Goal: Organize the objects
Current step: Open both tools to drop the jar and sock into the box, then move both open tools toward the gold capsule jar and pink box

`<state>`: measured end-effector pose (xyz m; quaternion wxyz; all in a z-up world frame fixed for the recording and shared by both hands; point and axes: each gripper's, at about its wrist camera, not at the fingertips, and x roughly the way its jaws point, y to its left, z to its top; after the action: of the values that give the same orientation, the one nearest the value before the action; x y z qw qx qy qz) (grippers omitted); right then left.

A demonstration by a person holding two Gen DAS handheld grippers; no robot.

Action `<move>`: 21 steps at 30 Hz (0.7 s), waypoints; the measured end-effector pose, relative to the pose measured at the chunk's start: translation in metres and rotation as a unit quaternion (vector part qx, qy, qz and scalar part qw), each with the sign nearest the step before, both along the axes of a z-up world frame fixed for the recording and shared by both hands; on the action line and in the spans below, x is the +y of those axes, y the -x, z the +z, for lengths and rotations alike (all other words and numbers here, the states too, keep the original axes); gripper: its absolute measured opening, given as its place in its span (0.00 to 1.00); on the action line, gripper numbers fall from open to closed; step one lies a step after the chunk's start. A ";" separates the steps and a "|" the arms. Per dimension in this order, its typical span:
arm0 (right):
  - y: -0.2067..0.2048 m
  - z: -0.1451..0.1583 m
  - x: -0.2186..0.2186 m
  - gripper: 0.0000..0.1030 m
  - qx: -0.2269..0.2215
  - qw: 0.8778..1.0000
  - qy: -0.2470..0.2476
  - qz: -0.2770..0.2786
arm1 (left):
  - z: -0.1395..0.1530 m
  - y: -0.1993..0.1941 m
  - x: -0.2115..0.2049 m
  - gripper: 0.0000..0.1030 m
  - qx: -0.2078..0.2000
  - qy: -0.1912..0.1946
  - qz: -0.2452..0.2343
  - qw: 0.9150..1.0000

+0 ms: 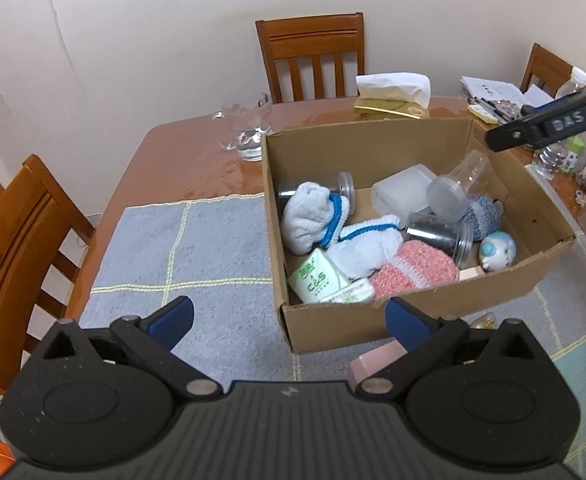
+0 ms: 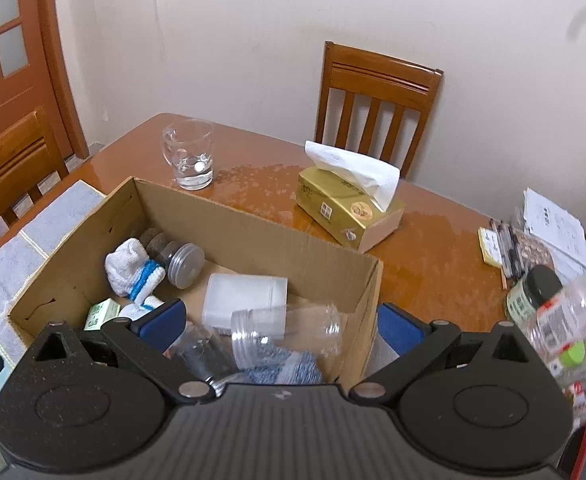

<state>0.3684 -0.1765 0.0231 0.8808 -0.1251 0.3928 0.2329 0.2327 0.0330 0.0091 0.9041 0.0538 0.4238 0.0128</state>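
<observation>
Open cardboard box [image 1: 373, 152] on grey mat: white socks [image 1: 313, 220], pink knit cloth [image 1: 417, 270], clear jar [image 2: 289, 332] on its side, white tub [image 2: 245, 296], tissue pack [image 1: 317, 278], toy ball [image 1: 497, 251].

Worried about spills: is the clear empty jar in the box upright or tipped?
Tipped. The clear jar lies on its side in the cardboard box, resting on other items, its lidless mouth facing sideways.

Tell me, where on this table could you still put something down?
The blue-grey mat between the wooden chair and the cardboard box lies bare. Bare wood also shows between the drinking glass and the tissue box. The cardboard box itself is packed, and the table's right end, by the bottles and papers, is crowded.
</observation>
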 end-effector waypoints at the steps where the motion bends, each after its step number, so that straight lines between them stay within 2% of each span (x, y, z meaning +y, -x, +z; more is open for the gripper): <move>1: 0.005 0.000 -0.002 1.00 -0.001 1.000 -0.002 -0.002 | -0.002 0.002 0.000 0.99 0.001 0.002 0.002 1.000; 7: 0.041 -0.005 -0.012 1.00 -0.006 1.000 -0.005 -0.021 | -0.014 0.008 0.003 0.99 0.011 0.018 0.024 1.000; 12: 0.072 -0.012 -0.023 1.00 -0.015 0.998 -0.004 -0.055 | -0.020 0.013 0.008 0.99 0.007 0.018 0.067 0.998; 18: 0.103 -0.019 -0.035 1.00 -0.008 0.995 -0.022 -0.101 | -0.027 0.016 0.007 0.99 0.018 0.018 0.055 0.998; 21: 0.116 -0.032 -0.038 1.00 0.008 0.994 -0.022 -0.106 | -0.029 0.016 0.005 0.99 0.024 0.030 0.045 0.998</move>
<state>0.2523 -0.2142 -0.0090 0.8998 -0.0620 0.4058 0.1481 0.2164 0.0376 -0.0203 0.8933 0.0079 0.4477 0.0396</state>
